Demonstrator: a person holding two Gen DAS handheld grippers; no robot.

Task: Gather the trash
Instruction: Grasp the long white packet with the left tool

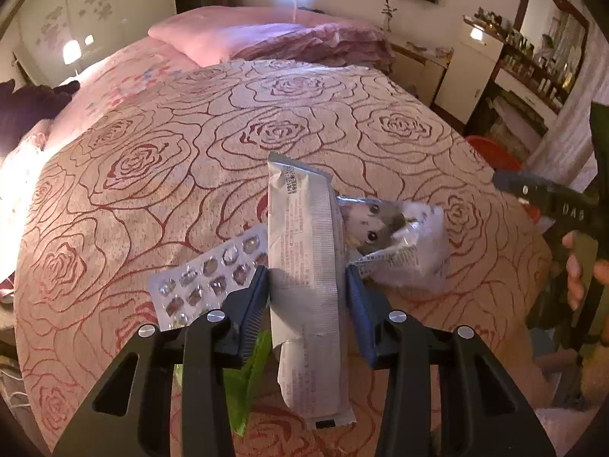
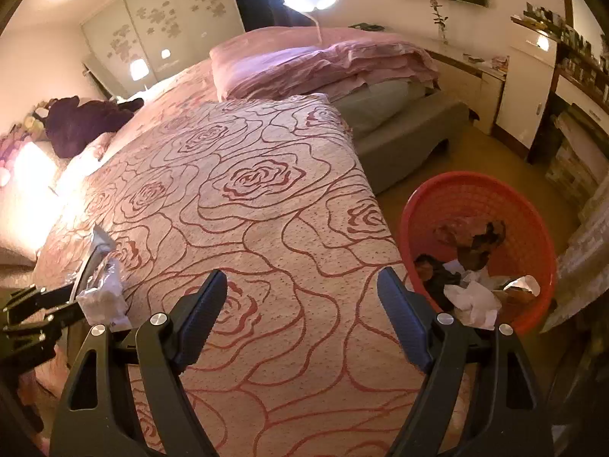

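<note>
While the left gripper (image 1: 307,285) pinches a wrapper (image 1: 304,266), the red basket (image 2: 533,228) holds seemingly crumpled paper (image 2: 472,297).

The left gripper (image 1: 307,285), angled downward, has its blue pads closed against both sides of a silver wrapper (image 1: 304,266) (pads touching it), while the right gripper (image 2: 302,304) hangs with jaws wide apart, holding nothing.

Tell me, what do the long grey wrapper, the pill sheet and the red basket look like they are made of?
Long grey wrapper: likely matte plastic film, creased, with a crimped seam and print. Pill sheet: seemingly shiny foil with clear plastic bubbles that glint. Red basket: apparently moulded plastic, its wall a fine open mesh.
</note>
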